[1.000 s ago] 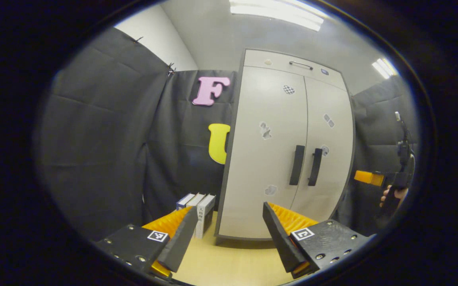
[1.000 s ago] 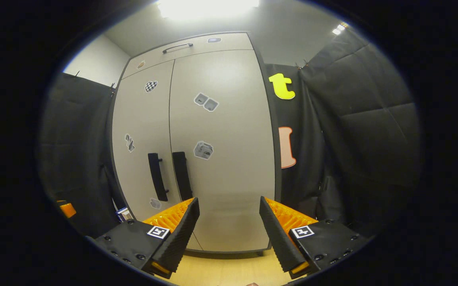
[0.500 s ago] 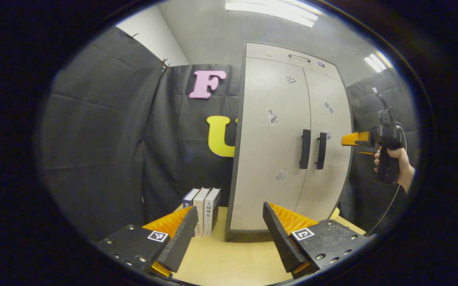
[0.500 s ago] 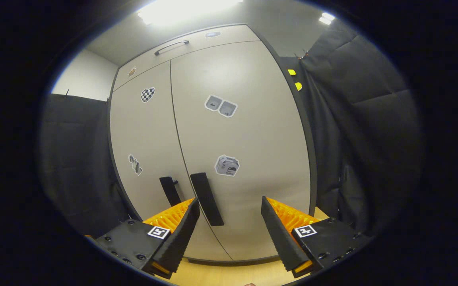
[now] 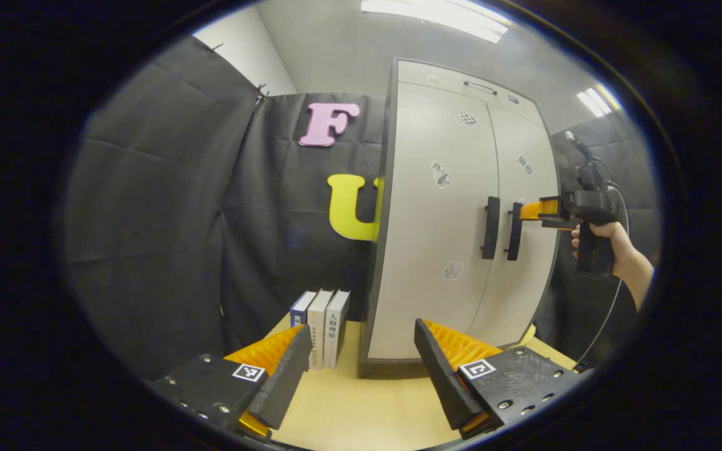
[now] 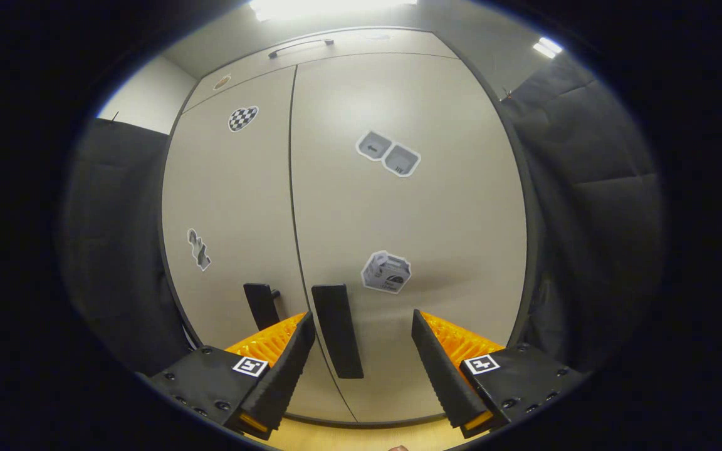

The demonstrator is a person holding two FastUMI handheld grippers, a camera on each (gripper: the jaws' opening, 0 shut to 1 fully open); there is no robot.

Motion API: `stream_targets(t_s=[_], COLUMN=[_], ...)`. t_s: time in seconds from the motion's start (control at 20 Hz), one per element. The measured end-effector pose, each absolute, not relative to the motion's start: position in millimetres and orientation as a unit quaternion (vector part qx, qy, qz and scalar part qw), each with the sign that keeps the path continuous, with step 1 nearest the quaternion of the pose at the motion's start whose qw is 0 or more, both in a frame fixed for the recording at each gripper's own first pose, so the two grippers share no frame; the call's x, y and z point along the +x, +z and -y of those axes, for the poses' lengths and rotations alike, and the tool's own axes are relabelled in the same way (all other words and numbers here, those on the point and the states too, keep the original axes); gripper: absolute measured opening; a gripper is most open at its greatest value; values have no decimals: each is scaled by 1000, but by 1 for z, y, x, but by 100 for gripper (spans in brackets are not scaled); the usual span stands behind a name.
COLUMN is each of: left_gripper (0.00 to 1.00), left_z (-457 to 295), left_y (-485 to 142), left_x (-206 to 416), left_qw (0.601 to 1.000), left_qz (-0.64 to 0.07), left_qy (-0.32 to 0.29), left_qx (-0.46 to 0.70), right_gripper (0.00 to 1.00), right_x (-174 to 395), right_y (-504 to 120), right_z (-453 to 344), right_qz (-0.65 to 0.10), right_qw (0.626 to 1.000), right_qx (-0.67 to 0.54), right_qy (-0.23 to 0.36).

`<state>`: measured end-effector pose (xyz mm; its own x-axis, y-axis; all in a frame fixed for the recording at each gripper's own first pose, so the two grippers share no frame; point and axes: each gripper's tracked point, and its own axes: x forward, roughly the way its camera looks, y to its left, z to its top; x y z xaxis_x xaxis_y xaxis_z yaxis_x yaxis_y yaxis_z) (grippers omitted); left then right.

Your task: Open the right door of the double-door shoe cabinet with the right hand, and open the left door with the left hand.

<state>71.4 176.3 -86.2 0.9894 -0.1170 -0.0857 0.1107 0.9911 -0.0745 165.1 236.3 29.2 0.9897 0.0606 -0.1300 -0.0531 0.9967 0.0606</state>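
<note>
A tall beige double-door shoe cabinet stands on the wooden table, both doors closed. Two black vertical handles sit side by side at the middle seam: the left door's handle and the right door's handle. In the right gripper view the right handle lies between my open fingers, nearer the left finger, with the left handle beyond it. My right gripper is open, and in the left gripper view it reaches the right handle. My left gripper hangs open, well back from the cabinet.
Three upright books stand on the wooden table left of the cabinet. A hand holds the right gripper, a cable trailing below it. A drawer with a thin handle tops the cabinet. Black cloth walls close in both sides.
The right gripper has risen and moved in toward the cabinet, so the right handle now sits between its fingers. The left gripper has drifted back and left a little, staying open.
</note>
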Motion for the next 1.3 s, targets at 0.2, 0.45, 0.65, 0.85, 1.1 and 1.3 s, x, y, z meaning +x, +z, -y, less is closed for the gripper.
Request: stream_targets(t_s=[0.2, 0.45, 0.65, 0.85, 1.1, 1.3], left_gripper=[96, 96, 98, 96, 96, 96], left_z=[-183, -188, -193, -199, -194, -194], left_y=[-93, -94, -93, -106, -113, -125], left_x=[73, 75, 74, 69, 62, 56], left_qw=[996, 997, 997, 997, 996, 994], left_qz=[-52, -52, -49, -64, -74, -91], left_qy=[-55, -50, -43, -33, -33, -21], left_qx=[-35, -38, -47, -26, -33, -51], right_gripper=[92, 90, 60, 46, 31, 23], right_x=[179, 191, 197, 200, 200, 199], right_y=[20, 13, 4, -4, -7, -7], right_z=[-244, -253, -256, -256, -255, -255], right_qz=[-79, -88, -99, -112, -107, -94], right_qw=[996, 996, 995, 994, 994, 995], right_qx=[20, 11, -6, 7, 7, -8], right_qy=[23, 23, 16, 7, 6, 16])
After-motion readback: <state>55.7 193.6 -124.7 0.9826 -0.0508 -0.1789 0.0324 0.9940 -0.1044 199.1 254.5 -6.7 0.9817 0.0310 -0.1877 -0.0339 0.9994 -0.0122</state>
